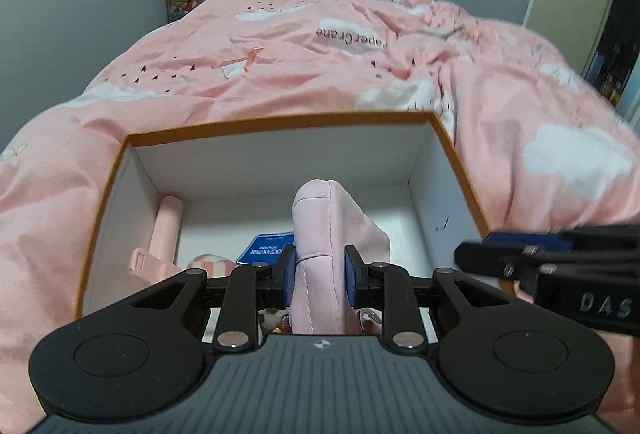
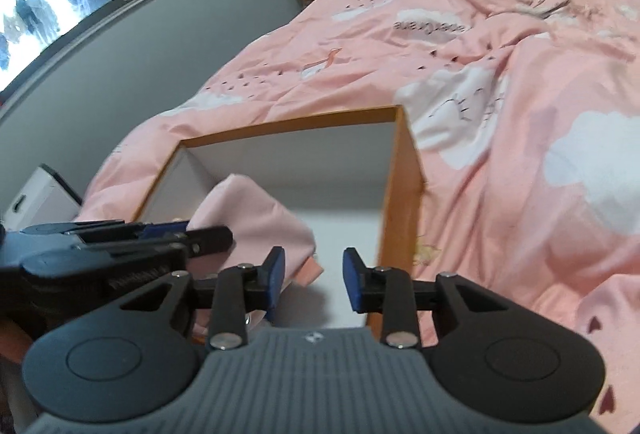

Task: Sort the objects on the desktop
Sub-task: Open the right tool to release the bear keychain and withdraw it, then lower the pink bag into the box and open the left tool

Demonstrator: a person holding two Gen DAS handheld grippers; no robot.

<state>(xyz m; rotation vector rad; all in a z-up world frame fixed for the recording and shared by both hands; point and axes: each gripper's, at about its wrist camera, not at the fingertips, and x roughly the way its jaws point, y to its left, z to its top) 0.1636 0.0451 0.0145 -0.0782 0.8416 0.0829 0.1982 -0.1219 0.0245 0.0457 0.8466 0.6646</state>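
Left tool [image 1: 320, 274] clamped on pink pouch [image 1: 332, 234]

Duvet [image 1: 280, 74] print: "Paper Crane", upside down in the left wrist view; blurred in the right wrist view.
Right gripper [image 1: 520, 258] body: white letters "DAS", cut off at the frame's edge.
Blue card [image 1: 264, 248] in the box: white lettering, too small to read.

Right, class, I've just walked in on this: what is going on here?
A person with a gripper in each hand is sorting things into an orange-rimmed box that sits on a pink bedspread. The left gripper is shut on a pink fabric pouch, holding it over the box's inside. The right gripper is open, holds nothing, and sits beside the box's right wall.
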